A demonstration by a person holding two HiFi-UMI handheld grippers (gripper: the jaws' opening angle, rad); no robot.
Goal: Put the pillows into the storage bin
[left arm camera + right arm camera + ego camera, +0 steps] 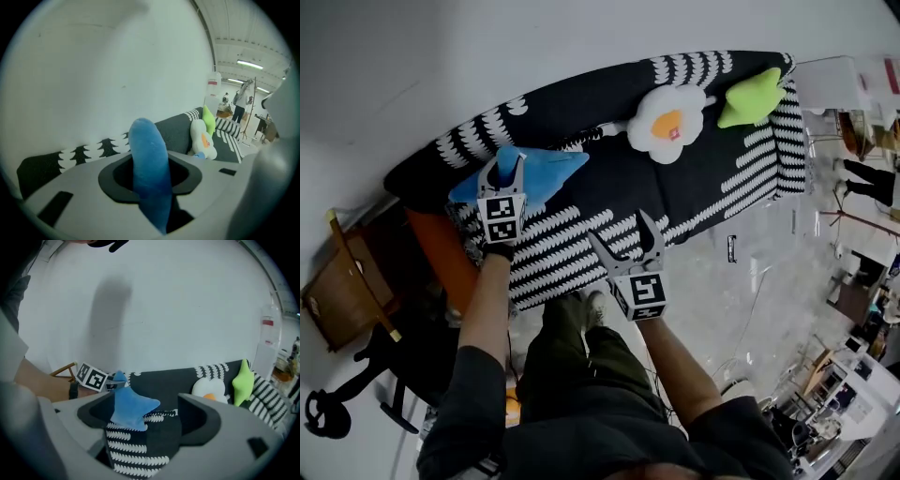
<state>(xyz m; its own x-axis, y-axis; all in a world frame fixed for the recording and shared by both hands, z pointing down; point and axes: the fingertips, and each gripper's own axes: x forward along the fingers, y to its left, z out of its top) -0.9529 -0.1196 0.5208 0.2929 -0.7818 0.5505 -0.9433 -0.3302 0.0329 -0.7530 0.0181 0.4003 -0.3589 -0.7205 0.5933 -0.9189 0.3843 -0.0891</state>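
Left gripper (pixel 504 167) pinches the blue star pillow (pixel 548 173). The brown bin (pixel 337 300) lies to its left (right gripper (pixel 617 225) gapes empty, farther off).

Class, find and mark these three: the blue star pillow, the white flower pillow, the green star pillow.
blue star pillow (pixel 561 166), head view, its right-hand arm.
white flower pillow (pixel 667 124), head view, its orange centre.
green star pillow (pixel 750 99), head view, its middle.

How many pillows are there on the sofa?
3. The blue pillow is at the sofa's left end, in the left gripper; the white pillow sits further right; the green pillow is at the right end. None seems hidden.
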